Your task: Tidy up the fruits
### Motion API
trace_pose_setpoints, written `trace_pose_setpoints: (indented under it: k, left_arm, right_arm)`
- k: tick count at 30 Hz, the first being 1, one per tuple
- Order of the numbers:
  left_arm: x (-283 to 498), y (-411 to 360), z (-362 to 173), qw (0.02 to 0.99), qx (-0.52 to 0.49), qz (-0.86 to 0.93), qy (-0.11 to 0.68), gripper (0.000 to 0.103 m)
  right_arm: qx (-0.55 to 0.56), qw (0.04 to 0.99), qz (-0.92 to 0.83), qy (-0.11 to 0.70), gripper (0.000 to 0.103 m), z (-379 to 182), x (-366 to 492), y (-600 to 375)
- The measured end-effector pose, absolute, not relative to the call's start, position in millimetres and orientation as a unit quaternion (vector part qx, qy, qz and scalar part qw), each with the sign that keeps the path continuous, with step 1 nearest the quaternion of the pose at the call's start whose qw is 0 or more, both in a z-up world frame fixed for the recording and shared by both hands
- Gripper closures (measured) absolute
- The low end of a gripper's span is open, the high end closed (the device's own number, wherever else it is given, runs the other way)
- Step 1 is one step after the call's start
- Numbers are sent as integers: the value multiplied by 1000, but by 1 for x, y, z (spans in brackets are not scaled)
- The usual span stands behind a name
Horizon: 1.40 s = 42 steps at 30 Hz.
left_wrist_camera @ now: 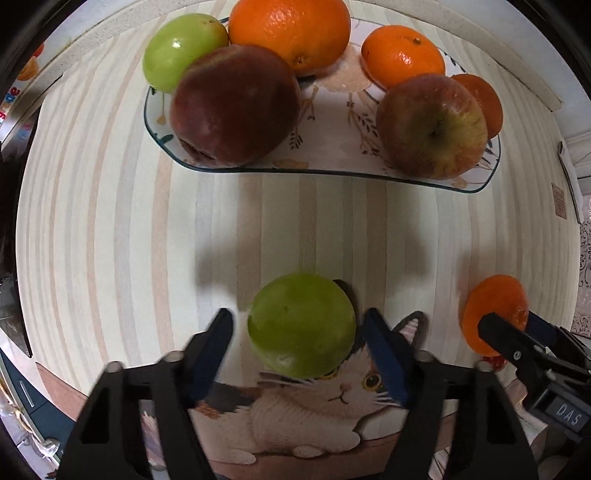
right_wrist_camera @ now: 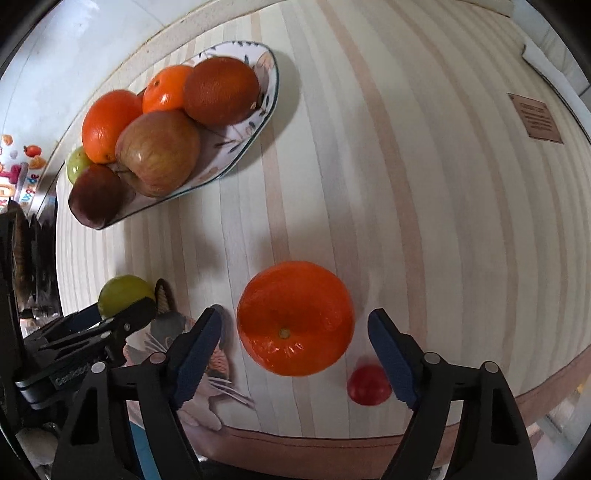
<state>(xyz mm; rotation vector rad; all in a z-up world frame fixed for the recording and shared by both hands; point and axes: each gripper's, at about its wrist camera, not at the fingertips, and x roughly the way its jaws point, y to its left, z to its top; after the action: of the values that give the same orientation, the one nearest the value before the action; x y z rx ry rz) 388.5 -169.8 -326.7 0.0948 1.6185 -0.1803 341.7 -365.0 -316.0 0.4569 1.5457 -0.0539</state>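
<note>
A green apple (left_wrist_camera: 301, 325) lies on the striped tablecloth between the fingers of my left gripper (left_wrist_camera: 297, 325), with a thin gap at each blue pad, so the jaws are open around it. To its right a mandarin (right_wrist_camera: 293, 317) sits between the fingers of my right gripper (right_wrist_camera: 293, 321), also open, with space on both sides. Behind them a patterned plate (left_wrist_camera: 332, 171) holds a dark red apple (left_wrist_camera: 236, 107), a green apple (left_wrist_camera: 181, 51), a large orange (left_wrist_camera: 288, 29), a mandarin (left_wrist_camera: 402, 55) and a red-yellow apple (left_wrist_camera: 432, 125).
A cat picture (left_wrist_camera: 332, 398) is printed on the cloth under the left gripper. Beside the right gripper's right finger lies a small red round thing (right_wrist_camera: 369, 386). The table's front edge (right_wrist_camera: 332, 439) runs close below. A brown label (right_wrist_camera: 535, 118) lies far right.
</note>
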Motion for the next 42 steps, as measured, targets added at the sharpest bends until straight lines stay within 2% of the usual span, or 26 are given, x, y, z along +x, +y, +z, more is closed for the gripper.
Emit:
trace_pose_setpoints:
  k: [1, 9, 21, 29, 34, 42]
  left_arm:
    - [389, -169, -328, 684, 41, -80, 723, 50]
    - [389, -171, -325, 694, 38, -79, 715, 50]
    - [385, -181, -303, 710, 48, -97, 696, 51]
    - [378, -184, -261, 724, 32, -125, 678, 51]
    - [381, -181, -220, 742, 7, -146, 654, 51]
    - [433, -162, -169, 764, -19, -165, 623, 51]
  right_arm:
    - [202, 689, -21, 696, 20, -319, 342, -363]
    - [189, 684, -19, 704, 34, -335, 349, -352]
    - [196, 696, -8, 691, 35, -330, 342, -358]
    - [213, 713, 8, 668, 35, -297, 355, -368]
    - [216, 736, 27, 641, 35, -256, 368, -371]
    - [231, 768, 41, 596, 35, -202, 422, -385]
